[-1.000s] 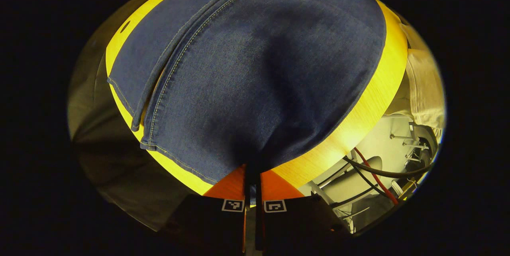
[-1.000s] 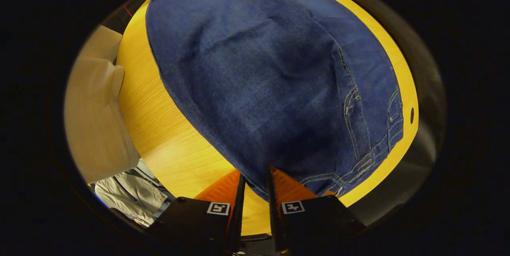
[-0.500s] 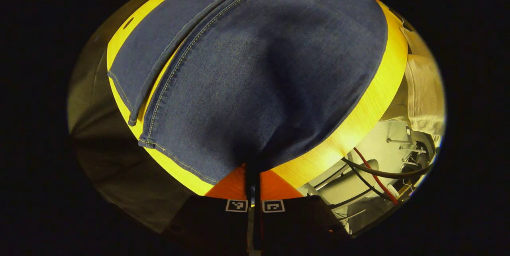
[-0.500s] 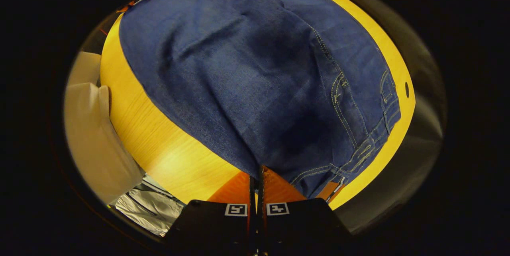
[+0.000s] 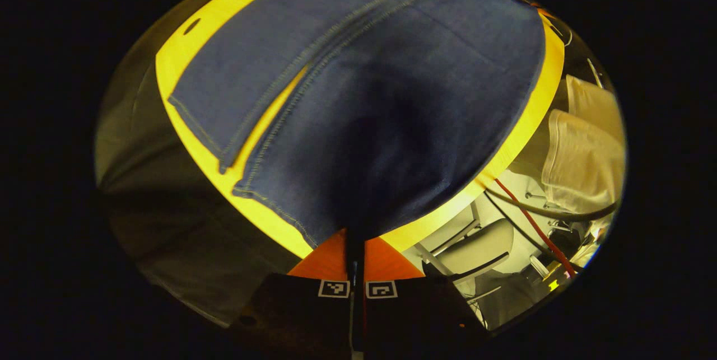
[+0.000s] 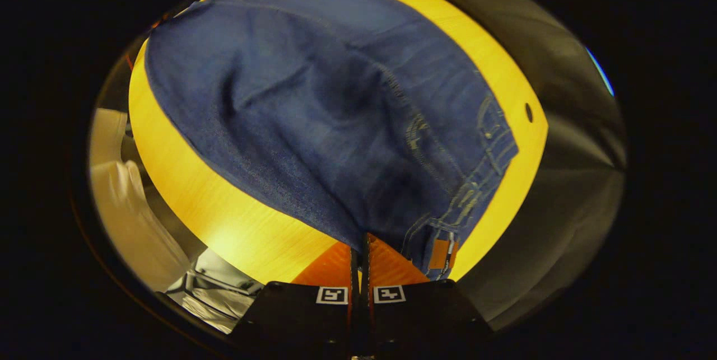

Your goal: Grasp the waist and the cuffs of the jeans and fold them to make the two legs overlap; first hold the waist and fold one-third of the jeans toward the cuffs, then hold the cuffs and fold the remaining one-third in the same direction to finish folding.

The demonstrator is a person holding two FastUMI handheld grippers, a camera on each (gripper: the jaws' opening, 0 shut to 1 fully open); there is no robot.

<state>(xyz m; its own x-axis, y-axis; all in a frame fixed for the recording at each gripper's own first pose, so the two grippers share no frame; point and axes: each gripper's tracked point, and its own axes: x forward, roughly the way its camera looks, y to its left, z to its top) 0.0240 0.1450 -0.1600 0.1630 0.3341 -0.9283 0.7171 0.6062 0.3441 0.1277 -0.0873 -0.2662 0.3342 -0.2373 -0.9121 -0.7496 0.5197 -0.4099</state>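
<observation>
- Left gripper view: left tongs (image 5: 357, 248) clamped on the near edge of the jeans (image 5: 386, 102), close to the cuff (image 5: 274, 211); fingers pressed together with denim pinched between them.
- Both legs lie spread on the yellow worktop (image 5: 185, 69); a narrow strip of worktop shows between the two cuffs.
- Pale cloth (image 5: 582, 158) and a red cable (image 5: 532, 223) sit past the worktop edge, lower right.
- Right gripper view: right tongs (image 6: 361, 251) clamped on the jeans (image 6: 313, 102) at the waist end, just beside the brown waistband patch (image 6: 440, 253).
- Waistband (image 6: 482, 175) with belt loops runs up to the right; denim near the grip is raised and creased.
- Small round hole (image 6: 529, 112) in the worktop (image 6: 224, 220) beside the waistband.
</observation>
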